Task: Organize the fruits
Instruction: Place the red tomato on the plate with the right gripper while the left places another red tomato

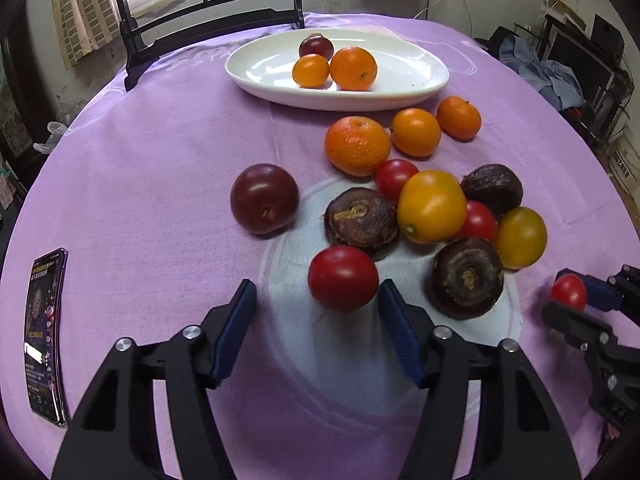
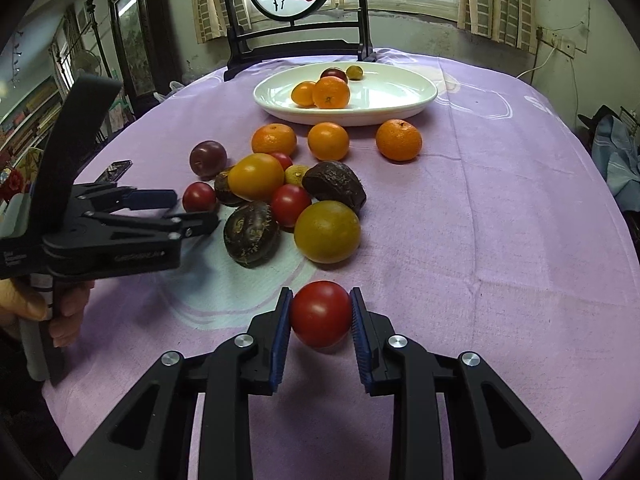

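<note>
Right gripper (image 2: 321,320) clamping a red tomato (image 2: 321,314); left gripper (image 1: 318,312) standing part-open around another tomato (image 1: 343,278), pads not pressing; plate (image 2: 400,108) lying far ahead

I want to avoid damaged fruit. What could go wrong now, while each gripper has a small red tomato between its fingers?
1. The right gripper is shut on a red tomato; pressing harder could bruise or split it.
2. The left gripper touches its tomato with one pad only, so it might roll away as the jaws close.
3. A dark brown fruit lies right behind it; the fingers may nudge the pile.
</note>
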{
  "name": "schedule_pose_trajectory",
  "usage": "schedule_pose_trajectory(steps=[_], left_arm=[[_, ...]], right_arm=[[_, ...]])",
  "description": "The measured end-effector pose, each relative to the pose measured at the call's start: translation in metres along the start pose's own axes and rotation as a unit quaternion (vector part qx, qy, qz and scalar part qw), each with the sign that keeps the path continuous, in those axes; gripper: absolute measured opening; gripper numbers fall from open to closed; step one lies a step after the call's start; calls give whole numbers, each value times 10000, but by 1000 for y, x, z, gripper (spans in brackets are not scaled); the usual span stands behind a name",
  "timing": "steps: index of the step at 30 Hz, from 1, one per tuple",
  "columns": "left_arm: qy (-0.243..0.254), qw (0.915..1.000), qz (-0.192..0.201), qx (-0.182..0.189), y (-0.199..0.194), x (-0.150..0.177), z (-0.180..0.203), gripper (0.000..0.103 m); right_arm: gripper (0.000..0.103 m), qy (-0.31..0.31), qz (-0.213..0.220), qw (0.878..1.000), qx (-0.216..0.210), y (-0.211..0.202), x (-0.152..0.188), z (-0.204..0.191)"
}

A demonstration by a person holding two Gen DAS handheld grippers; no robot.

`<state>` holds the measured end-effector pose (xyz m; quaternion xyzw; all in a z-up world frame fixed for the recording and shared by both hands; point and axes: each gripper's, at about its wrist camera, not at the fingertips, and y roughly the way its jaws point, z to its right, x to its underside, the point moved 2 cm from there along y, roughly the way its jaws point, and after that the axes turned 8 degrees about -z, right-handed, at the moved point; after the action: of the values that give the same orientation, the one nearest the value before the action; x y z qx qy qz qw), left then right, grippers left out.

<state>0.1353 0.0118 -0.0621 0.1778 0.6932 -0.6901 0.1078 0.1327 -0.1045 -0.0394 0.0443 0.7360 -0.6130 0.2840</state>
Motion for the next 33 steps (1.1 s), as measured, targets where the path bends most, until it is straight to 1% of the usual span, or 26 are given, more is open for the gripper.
schedule_pose_trajectory(steps=[1, 3, 4, 6, 9, 12, 17, 21, 24, 27, 29, 31, 33], left_arm=[[31, 10000, 13, 45, 0, -1, 1, 54], [99, 9999, 55, 96, -1, -1, 3, 37], [160, 9998, 76, 123, -2, -1, 6, 32], [220, 9997, 78, 67, -4, 1, 7, 32], [264, 9993, 108, 232, -14, 4, 8, 32], [326, 9985, 284, 337, -32, -2, 8, 31], [349, 9964, 665, 386, -64, -33, 3, 31], [328, 9951, 894, 250, -75, -63, 0, 31], [239, 9954, 912, 145, -70, -89, -6, 31], [107, 9964, 843, 53, -52, -114, -15, 31], [-29, 9974, 712, -43, -36, -130, -21, 31], [-129, 9983, 571, -7, -19, -141, -25, 31], [-213, 9988, 450, 26, -5, -150, -28, 31]], right_arm=[[29, -22, -4, 10000, -9, 0, 0, -1], [29, -40, 2, 10000, -22, -1, 1, -2], [29, -48, 14, 10000, -40, -2, 1, -2], [29, -68, 50, 9999, -62, -5, 1, -4], [29, -77, 137, 9998, -113, -13, -2, -4], [29, -143, 306, 9994, -110, -25, -12, -4], [29, -318, 723, 9969, 33, -49, -45, -3], [29, -386, 953, 9945, 190, -52, -78, 1], [29, -403, 1019, 9936, 271, -40, -107, 7], [29, -341, 1008, 9936, 372, -24, -130, 15], [29, -282, 955, 9941, 438, -10, -147, 21], [29, -220, 846, 9951, 465, 6, -161, 27], [29, -169, 739, 9960, 462, 19, -169, 30]])
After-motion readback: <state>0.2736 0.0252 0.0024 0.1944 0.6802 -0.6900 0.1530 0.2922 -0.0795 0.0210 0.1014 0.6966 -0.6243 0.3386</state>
